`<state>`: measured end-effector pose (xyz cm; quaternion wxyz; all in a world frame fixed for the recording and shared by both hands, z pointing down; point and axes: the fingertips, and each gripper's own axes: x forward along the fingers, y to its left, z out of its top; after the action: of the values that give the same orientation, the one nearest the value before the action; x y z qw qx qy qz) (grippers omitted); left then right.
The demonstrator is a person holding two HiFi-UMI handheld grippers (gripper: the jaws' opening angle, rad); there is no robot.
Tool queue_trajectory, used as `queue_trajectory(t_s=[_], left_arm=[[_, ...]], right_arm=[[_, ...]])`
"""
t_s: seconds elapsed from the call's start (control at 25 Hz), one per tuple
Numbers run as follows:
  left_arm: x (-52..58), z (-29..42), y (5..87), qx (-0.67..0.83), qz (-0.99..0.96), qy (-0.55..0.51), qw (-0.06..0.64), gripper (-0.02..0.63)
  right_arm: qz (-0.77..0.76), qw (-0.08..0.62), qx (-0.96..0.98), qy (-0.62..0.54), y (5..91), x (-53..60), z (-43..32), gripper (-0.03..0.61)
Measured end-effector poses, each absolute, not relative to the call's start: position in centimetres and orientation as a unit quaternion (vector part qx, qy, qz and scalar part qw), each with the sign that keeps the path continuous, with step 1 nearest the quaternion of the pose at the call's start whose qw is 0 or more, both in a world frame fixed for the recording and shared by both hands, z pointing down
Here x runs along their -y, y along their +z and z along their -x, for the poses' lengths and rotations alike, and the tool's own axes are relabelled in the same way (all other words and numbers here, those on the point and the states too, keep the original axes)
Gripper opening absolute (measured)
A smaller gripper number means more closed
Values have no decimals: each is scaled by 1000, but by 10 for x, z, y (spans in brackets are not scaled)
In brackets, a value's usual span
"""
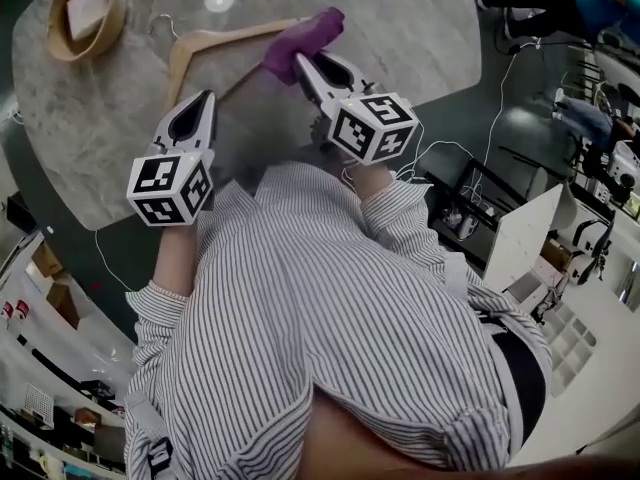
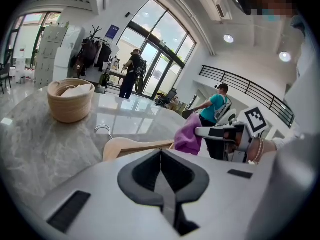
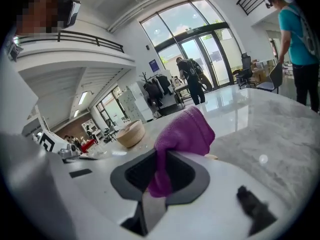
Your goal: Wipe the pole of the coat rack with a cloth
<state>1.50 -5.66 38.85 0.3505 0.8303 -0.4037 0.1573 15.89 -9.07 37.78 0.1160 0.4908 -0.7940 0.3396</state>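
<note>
A purple cloth [image 1: 305,38] is pinched in my right gripper [image 1: 300,60], which is shut on it above the marble table [image 1: 420,38]. In the right gripper view the cloth [image 3: 182,134] bunches up out of the closed jaws of the right gripper [image 3: 162,156]. My left gripper [image 1: 207,96] hovers to the left over the table, shut with nothing in it. In the left gripper view the left gripper [image 2: 161,151] has its jaws together, and the right gripper [image 2: 215,131] with the cloth [image 2: 189,134] shows at the right. No coat rack pole is near either gripper.
A wooden hanger [image 1: 200,43] lies on the table between and beyond the grippers. A round basket [image 1: 85,13] holding white cloth stands at the far left. A rack hung with dark coats [image 2: 95,49] stands far off by the glass doors. People are in the background.
</note>
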Motion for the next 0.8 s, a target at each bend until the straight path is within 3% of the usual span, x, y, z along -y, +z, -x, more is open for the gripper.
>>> queue_trajectory(t_s=[0.44,0.8], left_arm=[[64,-29,422,393,-820,170,379,12],[63,-44,455,357,-829,251,350,14]], right_arm=[[-502,220,770,326,426,100,-191,61],[-521,224,757,324,438,119,-210,61]])
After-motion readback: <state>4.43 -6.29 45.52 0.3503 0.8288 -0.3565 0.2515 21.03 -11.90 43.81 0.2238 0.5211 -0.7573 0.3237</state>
